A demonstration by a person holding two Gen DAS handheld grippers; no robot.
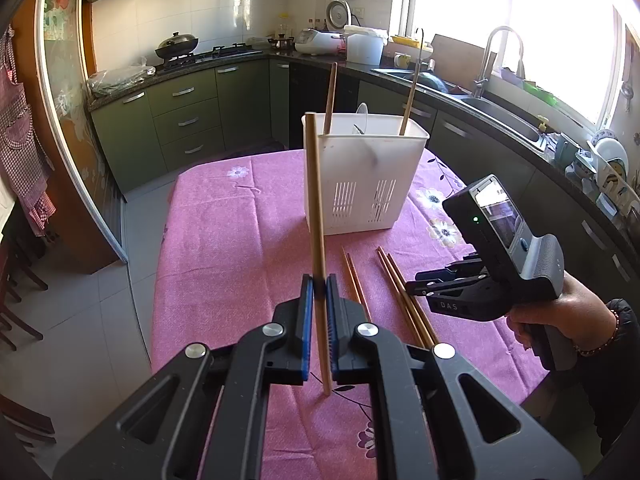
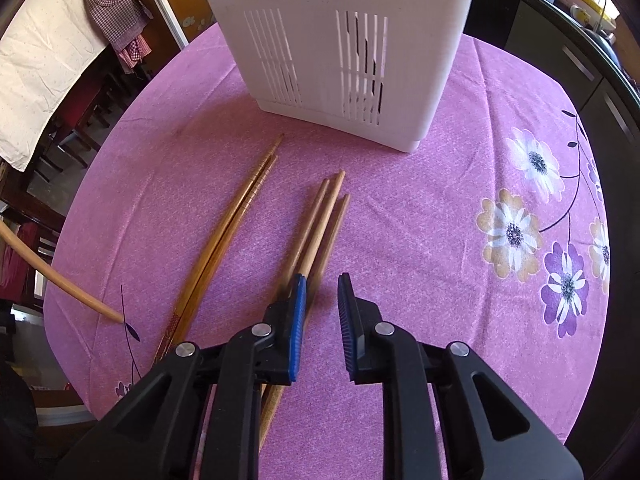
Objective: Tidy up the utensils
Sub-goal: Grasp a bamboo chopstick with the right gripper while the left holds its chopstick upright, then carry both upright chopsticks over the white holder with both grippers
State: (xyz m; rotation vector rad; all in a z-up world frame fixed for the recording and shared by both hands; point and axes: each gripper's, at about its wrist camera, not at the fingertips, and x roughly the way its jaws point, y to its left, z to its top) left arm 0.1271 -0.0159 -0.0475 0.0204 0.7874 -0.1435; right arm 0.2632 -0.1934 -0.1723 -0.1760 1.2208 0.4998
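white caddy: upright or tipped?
Upright. The white caddy stands on its base on the pink tablecloth, open top up, two sticks poking out.

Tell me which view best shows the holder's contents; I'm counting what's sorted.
Left wrist view: the holder's open top shows two sticks standing inside. The right wrist view shows only its slotted wall, top cropped.

holder point(image 2: 328, 40) top cropped, chopstick point(image 2: 60, 284) end offscreen

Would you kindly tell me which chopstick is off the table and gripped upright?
The pale chopstick clamped in the left tongs; the loose chopsticks lie flat on the tablecloth.
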